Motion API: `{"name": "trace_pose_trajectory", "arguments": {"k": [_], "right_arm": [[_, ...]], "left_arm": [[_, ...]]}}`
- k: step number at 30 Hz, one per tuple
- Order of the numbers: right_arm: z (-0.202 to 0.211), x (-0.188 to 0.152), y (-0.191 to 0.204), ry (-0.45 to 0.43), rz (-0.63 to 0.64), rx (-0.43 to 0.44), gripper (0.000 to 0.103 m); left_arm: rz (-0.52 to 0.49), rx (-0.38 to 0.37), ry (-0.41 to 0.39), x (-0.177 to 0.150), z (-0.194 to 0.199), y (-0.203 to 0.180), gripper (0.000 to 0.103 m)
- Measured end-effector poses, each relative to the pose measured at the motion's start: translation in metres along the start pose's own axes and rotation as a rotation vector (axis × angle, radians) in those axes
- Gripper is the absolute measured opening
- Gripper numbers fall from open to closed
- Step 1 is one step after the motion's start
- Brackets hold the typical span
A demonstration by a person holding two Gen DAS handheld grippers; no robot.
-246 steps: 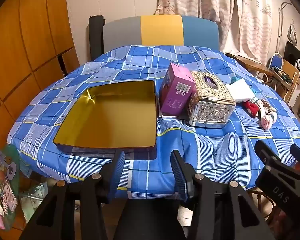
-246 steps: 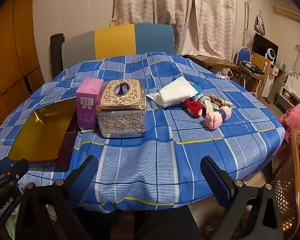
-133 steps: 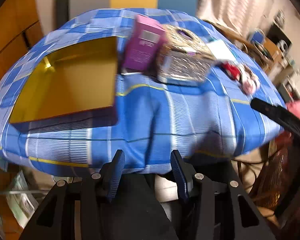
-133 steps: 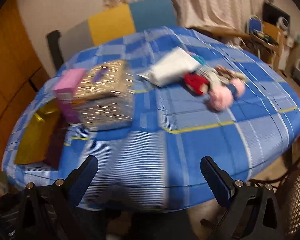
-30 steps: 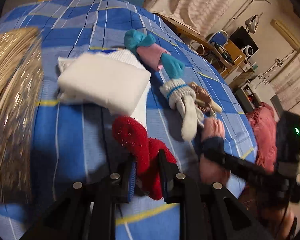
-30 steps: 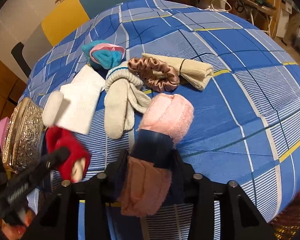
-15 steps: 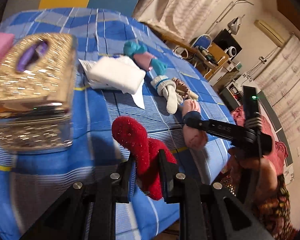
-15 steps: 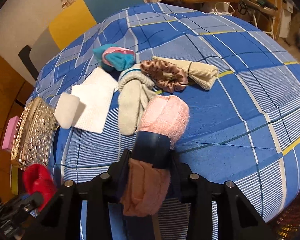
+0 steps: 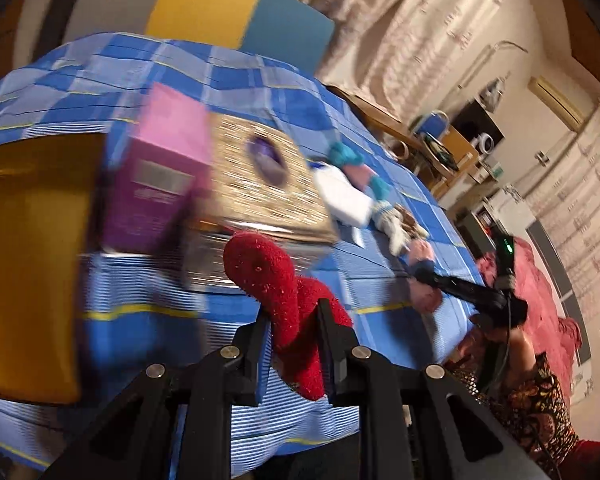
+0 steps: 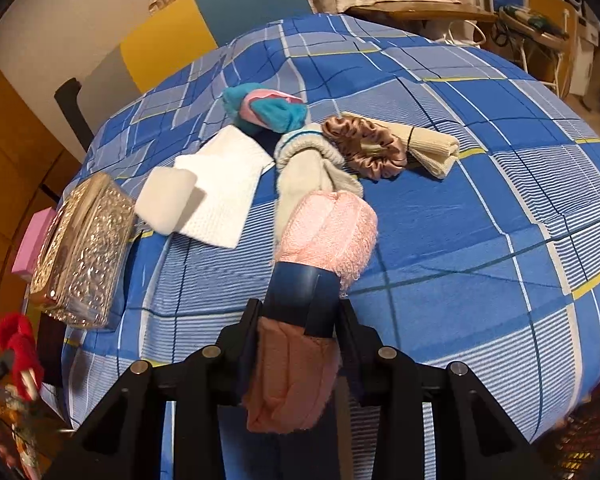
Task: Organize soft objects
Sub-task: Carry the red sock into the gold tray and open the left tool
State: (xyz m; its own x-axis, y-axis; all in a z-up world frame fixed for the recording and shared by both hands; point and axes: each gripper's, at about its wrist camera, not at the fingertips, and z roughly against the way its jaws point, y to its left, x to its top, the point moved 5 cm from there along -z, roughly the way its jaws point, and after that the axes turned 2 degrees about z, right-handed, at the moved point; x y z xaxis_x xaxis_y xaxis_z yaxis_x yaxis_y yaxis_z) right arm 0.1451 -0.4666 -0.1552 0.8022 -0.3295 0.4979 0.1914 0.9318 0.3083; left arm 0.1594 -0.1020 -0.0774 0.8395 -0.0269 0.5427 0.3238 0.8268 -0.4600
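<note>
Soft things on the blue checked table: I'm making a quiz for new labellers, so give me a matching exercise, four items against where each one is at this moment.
Items:
1. red sock
2. pink sock
3. brown scrunchie
4. white cloth

Places:
A. lying on the cream fabric roll
B. held in the right gripper
C. flat on the table beside the ornate tissue box
D. held in the left gripper

Pairs: 1-D, 2-B, 3-A, 4-C
</note>
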Motion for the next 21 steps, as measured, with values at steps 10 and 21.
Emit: {"name": "trace_pose_trajectory", "arguments": {"k": [10, 21], "right_arm": [[0.024, -0.02, 0.032, -0.03, -0.014, 0.064, 0.037], [0.056, -0.03, 0.105, -0.061, 0.013, 0.174, 0.037]], "left_arm": [[0.047, 0.182, -0.011, 0.045, 0.043, 0.106, 0.019], [0.233, 0.291, 0.059, 0.078, 0.047, 0.241, 0.019]]}}
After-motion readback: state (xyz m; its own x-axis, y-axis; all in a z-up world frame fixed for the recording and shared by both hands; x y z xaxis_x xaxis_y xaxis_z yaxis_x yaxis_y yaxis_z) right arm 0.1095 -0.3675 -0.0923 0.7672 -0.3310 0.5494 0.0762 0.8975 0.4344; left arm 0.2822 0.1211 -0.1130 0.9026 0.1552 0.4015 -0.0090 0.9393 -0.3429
